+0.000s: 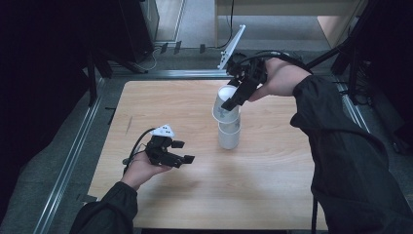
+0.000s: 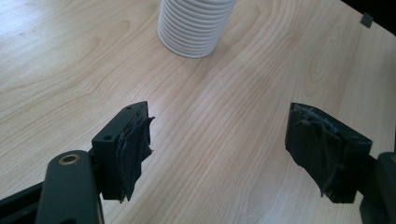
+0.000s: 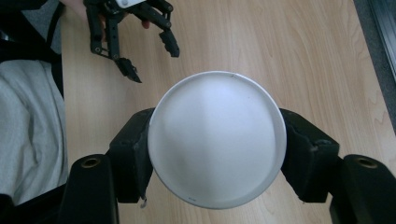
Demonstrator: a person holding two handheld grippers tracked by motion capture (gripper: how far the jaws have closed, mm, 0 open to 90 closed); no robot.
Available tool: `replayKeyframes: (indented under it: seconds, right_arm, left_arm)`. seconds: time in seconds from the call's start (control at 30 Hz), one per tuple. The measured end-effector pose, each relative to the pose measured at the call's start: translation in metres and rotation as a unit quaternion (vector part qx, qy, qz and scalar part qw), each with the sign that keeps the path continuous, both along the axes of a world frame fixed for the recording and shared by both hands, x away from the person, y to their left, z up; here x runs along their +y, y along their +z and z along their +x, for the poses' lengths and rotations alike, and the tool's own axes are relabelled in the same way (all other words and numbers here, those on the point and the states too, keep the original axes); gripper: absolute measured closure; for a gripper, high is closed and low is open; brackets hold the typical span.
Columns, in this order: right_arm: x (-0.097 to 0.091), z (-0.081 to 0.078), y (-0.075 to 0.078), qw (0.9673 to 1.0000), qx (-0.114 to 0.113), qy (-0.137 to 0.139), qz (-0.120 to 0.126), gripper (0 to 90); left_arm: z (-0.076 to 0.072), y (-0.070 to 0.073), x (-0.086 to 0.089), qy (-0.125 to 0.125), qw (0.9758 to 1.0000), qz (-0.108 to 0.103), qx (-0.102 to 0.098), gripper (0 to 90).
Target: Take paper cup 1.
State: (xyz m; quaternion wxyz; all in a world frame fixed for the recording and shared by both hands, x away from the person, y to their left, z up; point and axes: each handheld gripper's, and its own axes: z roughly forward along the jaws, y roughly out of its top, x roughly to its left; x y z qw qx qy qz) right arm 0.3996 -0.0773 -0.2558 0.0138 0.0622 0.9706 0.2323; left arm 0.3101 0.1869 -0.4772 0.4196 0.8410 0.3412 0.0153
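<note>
Two white paper cups stand upside down near the table's middle. My right gripper point(image 1: 234, 96) is shut on the upper cup point(image 1: 224, 108), which hangs just over the lower cup point(image 1: 229, 135); I cannot tell whether the two cups touch. In the right gripper view the cup's round base point(image 3: 217, 137) sits between the two pads point(image 3: 135, 158), which press on its sides. My left gripper point(image 1: 183, 151) is at the table's left, open, with nothing between its jaws. Beyond the left gripper point(image 2: 219, 140) stands the ribbed lower cup point(image 2: 194, 25).
The light wooden table point(image 1: 272, 185) has metal rails point(image 1: 73, 161) along its left and far sides. A white panel point(image 1: 233, 46) leans behind the far edge. The left gripper point(image 3: 153, 61) and a grey-clad lap point(image 3: 28, 135) appear in the right gripper view.
</note>
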Motion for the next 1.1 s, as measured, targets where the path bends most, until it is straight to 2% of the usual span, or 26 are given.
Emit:
replayKeyframes:
  seconds: [0.2,0.33,0.57,0.67,0.77,1.03,1.1]
  right_arm:
    - [0.0,-0.008,-0.007,0.9999,0.009,0.011,0.008,34.4]
    - [-0.004,-0.015,-0.017,0.9996,0.017,0.019,0.015,34.4]
    - [-0.015,-0.026,-0.044,0.9984,0.027,0.028,0.04,34.6]
    - [-0.017,-0.031,-0.049,0.9982,0.031,0.028,0.043,34.6]
    - [-0.021,-0.036,-0.06,0.9974,0.033,0.033,0.055,34.6]
    - [-0.028,-0.042,-0.081,0.9959,0.04,0.025,0.078,34.6]
    - [-0.03,-0.044,-0.091,0.9949,0.046,0.023,0.087,34.6]
  left_arm:
    - [0.0,0.001,0.001,-0.002,1.0,-0.002,-0.002,22.4]
    - [0.0,0.001,0.002,0.001,1.0,-0.007,-0.003,22.3]
    - [-0.001,0.003,0.003,-0.002,0.9999,-0.014,-0.009,22.2]
    - [-0.001,0.003,0.002,-0.005,0.9998,-0.016,-0.01,21.8]
    - [-0.002,0.006,0.002,-0.01,0.9996,-0.024,-0.012,20.9]
    - [-0.003,0.008,0.001,-0.021,0.9993,-0.025,-0.019,16.2]
    - [-0.002,0.009,0.001,-0.022,0.9993,-0.026,-0.013,15.0]
